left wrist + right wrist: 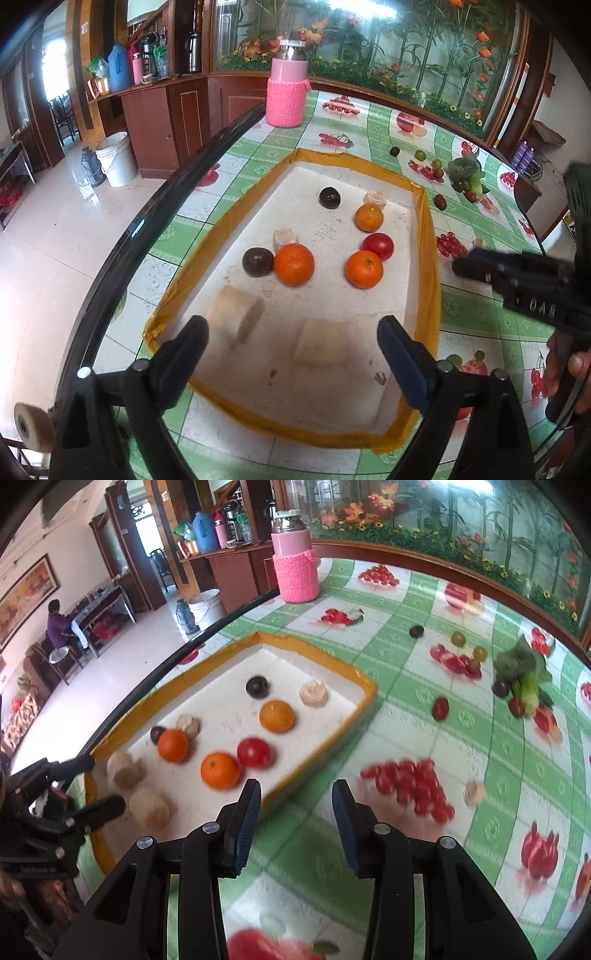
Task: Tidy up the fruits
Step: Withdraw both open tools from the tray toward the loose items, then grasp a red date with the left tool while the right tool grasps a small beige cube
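A white tray with a yellow taped rim (430, 258) (354, 716) lies on the table. In it are three oranges (294, 264) (364, 268) (368, 217), a red tomato (378, 246) (255, 752), two dark fruits (257, 261) (329, 197) and several pale beige chunks (236, 312). My left gripper (291, 350) is open and empty over the tray's near end. My right gripper (295, 812) is open and empty over the tablecloth just right of the tray; it shows at the right of the left wrist view (476, 267).
Small loose fruits (440, 708) (416, 631) (458, 638) and a leafy green vegetable (524, 672) lie on the green fruit-print tablecloth right of the tray. A pink flask (288, 83) stands at the back. The table's black edge (155, 206) runs along the left.
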Motion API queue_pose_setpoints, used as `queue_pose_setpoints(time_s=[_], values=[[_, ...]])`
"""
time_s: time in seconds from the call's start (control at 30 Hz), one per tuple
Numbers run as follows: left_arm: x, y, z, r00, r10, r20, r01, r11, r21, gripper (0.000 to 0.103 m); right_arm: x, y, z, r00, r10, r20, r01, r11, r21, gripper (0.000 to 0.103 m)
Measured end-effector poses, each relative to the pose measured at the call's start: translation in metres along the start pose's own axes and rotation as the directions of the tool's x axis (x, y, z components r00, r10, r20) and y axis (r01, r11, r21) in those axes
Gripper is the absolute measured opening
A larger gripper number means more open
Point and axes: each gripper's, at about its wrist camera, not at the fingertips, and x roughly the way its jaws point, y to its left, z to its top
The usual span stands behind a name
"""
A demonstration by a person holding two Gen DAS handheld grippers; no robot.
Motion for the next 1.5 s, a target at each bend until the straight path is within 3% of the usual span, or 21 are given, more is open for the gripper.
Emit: queue_pose_setpoints(time_s=[0.23,0.47,0.67,0.73,0.77,0.97,1.07,1.13,1.23,1.5], values=[[-0.016,-0.025,-0.007,0.998,0.011,0.059,-0.011,1.0,0.006,0.103,-0.015,-0.028,-0.057,0.999,-0.024,-0.039,0.028,0.996,0.086,0.039],[-0.012,-0.058,-0.012,1.0,-0.006,0.03,0.004,0.998,0.06,0.103,-0.031,-0.079,-0.09,0.996,-0.089,-0.03,0.093,0.978,0.188,0.04],[-0.005,-0.079,-0.013,1.0,-0.005,-0.013,0.006,0.996,0.087,0.103,-0.036,-0.123,-0.069,0.991,-0.13,0.038,0.116,0.96,0.254,0.041],[-0.003,-0.085,-0.013,1.0,-0.001,-0.023,0.003,0.996,0.09,0.103,-0.029,-0.133,-0.053,0.988,-0.142,0.064,0.122,0.959,0.255,0.056],[-0.002,-0.087,-0.013,1.0,0.0,-0.027,0.002,0.996,0.092,0.103,-0.026,-0.135,-0.048,0.986,-0.148,0.071,0.126,0.959,0.253,0.057],[-0.001,-0.098,-0.007,0.999,0.026,-0.033,-0.022,0.993,0.114,0.103,0.011,-0.145,-0.017,0.988,-0.145,0.06,0.13,0.971,0.2,0.057],[0.0,-0.103,0.0,0.999,0.034,-0.023,-0.031,0.992,0.12,0.103,0.022,-0.145,-0.012,0.992,-0.115,0.061,0.102,0.979,0.178,0.046],[0.004,-0.109,0.007,0.999,0.035,-0.019,-0.032,0.991,0.129,0.103,0.028,-0.142,-0.011,0.992,-0.114,0.047,0.106,0.984,0.146,0.026],[0.01,-0.123,0.021,0.999,0.032,-0.007,-0.03,0.988,0.149,0.103,0.028,-0.141,-0.012,0.987,-0.144,0.072,0.137,0.985,0.102,0.017],[0.054,-0.189,0.075,1.0,-0.029,-0.007,0.03,0.976,0.218,0.103,-0.012,-0.162,-0.039,0.981,-0.124,0.149,0.104,0.985,0.139,0.016]])
